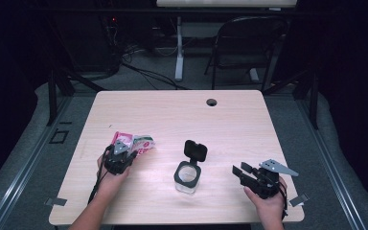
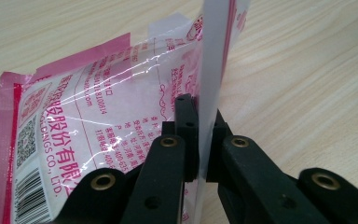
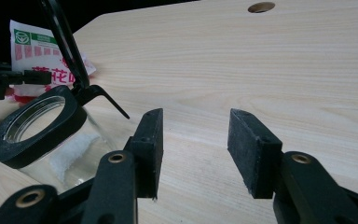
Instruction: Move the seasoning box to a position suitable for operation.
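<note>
A pink and white plastic packet [image 1: 141, 142] with red print lies at the table's left. My left gripper [image 1: 123, 147] is shut on its near edge. In the left gripper view the jaws [image 2: 201, 116] pinch an upright white fold of the packet [image 2: 98, 107], while the rest lies flat on the wood. A small square glass jar [image 1: 188, 178] with a black rim stands at the front middle, its hinged black lid [image 1: 195, 150] flipped up. My right gripper [image 1: 239, 170] rests to the jar's right, open with nothing between its jaws [image 3: 196, 140]. The jar [image 3: 42, 135] is at the left in the right gripper view.
The light wooden table [image 1: 249, 124] has a round cable hole [image 1: 212, 102] near its far edge. A dark folding chair [image 1: 249, 43] and a white desk leg [image 1: 179, 48] stand on the floor behind. Bare wood stretches across the table's far half.
</note>
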Available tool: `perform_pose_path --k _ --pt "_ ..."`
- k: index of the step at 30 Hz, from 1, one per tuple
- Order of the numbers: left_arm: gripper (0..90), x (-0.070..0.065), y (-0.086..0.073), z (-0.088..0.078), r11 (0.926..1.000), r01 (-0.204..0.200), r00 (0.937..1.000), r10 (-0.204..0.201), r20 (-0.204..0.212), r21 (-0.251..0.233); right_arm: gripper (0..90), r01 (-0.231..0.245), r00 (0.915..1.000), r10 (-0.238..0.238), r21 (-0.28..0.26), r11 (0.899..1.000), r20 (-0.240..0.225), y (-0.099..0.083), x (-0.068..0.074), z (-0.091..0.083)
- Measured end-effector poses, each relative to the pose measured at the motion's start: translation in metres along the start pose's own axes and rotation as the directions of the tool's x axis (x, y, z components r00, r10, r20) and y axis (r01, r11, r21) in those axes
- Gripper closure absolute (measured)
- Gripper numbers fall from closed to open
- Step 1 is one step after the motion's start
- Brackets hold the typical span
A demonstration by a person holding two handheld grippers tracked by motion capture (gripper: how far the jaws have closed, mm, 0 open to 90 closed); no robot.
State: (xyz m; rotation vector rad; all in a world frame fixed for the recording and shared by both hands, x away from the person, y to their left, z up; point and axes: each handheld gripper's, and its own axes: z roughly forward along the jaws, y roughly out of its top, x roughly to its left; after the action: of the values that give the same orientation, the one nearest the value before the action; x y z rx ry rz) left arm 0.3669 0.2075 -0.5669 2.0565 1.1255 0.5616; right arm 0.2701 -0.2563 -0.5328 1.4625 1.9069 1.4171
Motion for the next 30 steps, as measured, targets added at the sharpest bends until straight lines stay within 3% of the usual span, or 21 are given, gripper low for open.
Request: perform_pose_path --k 7,16,21,30 --pt "89.9 0.004 0.0 -0.011 0.9996 0.006 1.0 -0.006 0.002 -0.029 56.3 0.025 0.9997 -0.025 0.01 1.0 0.005 0.002 0.0 0.002" --pt "90.0 0.013 -0.003 -0.03 0.9941 0.064 0.998 -0.063 0.01 -0.088 56.4 0.073 0.9973 -0.073 0.043 0.996 -0.011 0.005 0.005 0.014" --pt "90.0 0.016 -0.003 -0.036 0.9914 0.084 0.9964 -0.083 0.016 -0.1 56.0 0.074 0.9972 -0.074 0.065 0.995 -0.01 0.004 0.005 0.019" --pt "90.0 0.024 -0.001 -0.045 0.987 0.091 0.9958 -0.091 0.009 -0.132 55.9 0.054 0.9985 -0.054 0.053 0.997 -0.002 0.003 0.001 0.014"
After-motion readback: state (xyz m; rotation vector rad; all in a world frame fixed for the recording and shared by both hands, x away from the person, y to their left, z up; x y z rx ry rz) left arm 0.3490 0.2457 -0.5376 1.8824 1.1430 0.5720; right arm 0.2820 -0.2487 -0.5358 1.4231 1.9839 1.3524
